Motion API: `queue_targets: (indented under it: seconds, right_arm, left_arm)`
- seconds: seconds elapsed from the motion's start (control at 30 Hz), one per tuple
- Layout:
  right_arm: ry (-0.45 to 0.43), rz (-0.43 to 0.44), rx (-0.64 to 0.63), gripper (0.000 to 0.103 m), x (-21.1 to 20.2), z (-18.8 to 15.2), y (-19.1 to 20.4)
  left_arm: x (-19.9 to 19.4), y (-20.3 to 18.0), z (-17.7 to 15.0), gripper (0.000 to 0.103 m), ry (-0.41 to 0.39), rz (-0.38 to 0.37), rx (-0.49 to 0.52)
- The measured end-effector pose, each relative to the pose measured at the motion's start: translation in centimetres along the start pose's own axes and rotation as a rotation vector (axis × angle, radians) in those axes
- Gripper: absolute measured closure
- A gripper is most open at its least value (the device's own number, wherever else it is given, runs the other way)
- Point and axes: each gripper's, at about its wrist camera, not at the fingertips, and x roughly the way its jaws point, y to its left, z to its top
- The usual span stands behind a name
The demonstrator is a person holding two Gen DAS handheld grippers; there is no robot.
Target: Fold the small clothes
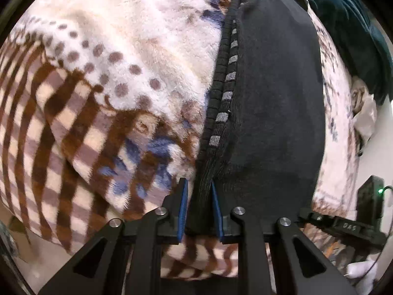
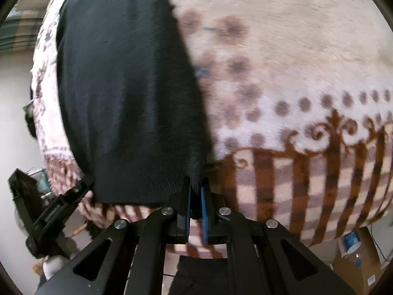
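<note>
A small black knitted garment (image 1: 272, 103) lies flat on a fleece blanket (image 1: 110, 56), with a ribbed band of grey dashes along its left edge. My left gripper (image 1: 199, 184) is shut on that ribbed near corner, black cloth filling the space between its blue pads. In the right wrist view the same black garment (image 2: 122, 93) stretches away to the left. My right gripper (image 2: 196, 185) is shut on its near right corner, fingers almost together with the knit edge pinched between them. The other gripper (image 2: 59, 206) shows at the garment's left corner.
The fleece blanket (image 2: 294, 78) has brown checks, dots and blue flowers and covers the whole work surface. A dark teal cloth (image 1: 353, 27) lies at the far right. A cardboard box with a water bottle (image 2: 353, 243) stands on the floor below the blanket's edge.
</note>
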Motion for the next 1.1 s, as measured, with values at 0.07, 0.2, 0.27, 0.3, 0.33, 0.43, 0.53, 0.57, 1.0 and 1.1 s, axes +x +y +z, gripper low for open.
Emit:
queue_targets:
  seconds: [0.07, 0.2, 0.27, 0.3, 0.33, 0.43, 0.53, 0.57, 1.0, 1.1]
  right_arm:
    - [0.022, 0.051, 0.025, 0.077, -0.6, 0.3, -0.7]
    - [-0.018, 0.057, 0.036, 0.047, -1.3, 0.8, -2.2]
    - [-0.006, 0.089, 0.058, 0.047, -0.6, 1.1, -2.9]
    - [0.001, 0.107, 0.062, 0.047, -0.6, 1.2, -3.3]
    - [0.016, 0.139, 0.062, 0.047, -0.2, 1.3, -3.4]
    - [0.032, 0.215, 0.042, 0.045, 1.0, 1.8, -3.4]
    - [0.012, 0.269, 0.063, 0.054, 1.9, 2.1, -3.1]
    - [0.01, 0.279, 0.062, 0.078, 1.9, 2.1, -3.0]
    - [-0.102, 0.477, 0.03, 0.087, -7.0, 2.7, 1.0]
    - [-0.157, 0.504, 0.009, 0.087, -10.3, 4.8, 2.8]
  left_arm:
    - [-1.0, 0.8, -0.1, 0.071, -0.018, -0.057, -0.058]
    - [-0.6, 2.3, 0.1, 0.033, -0.033, -0.189, -0.079]
    - [0.7, 2.3, 0.3, 0.033, -0.005, -0.195, -0.074]
    - [1.2, 2.3, 0.4, 0.033, 0.001, -0.195, -0.065]
    - [1.5, 2.2, 0.5, 0.033, 0.004, -0.193, -0.052]
    - [1.4, 1.5, 0.5, 0.035, -0.011, -0.191, -0.031]
    - [0.7, 0.0, 0.1, 0.086, -0.035, -0.15, 0.046]
    - [0.5, -0.3, -0.1, 0.091, -0.041, -0.155, 0.055]
    - [-7.2, -4.0, 1.9, 0.094, -0.168, -0.379, -0.008]
    - [-9.2, -5.4, 4.5, 0.094, -0.212, -0.444, -0.043]
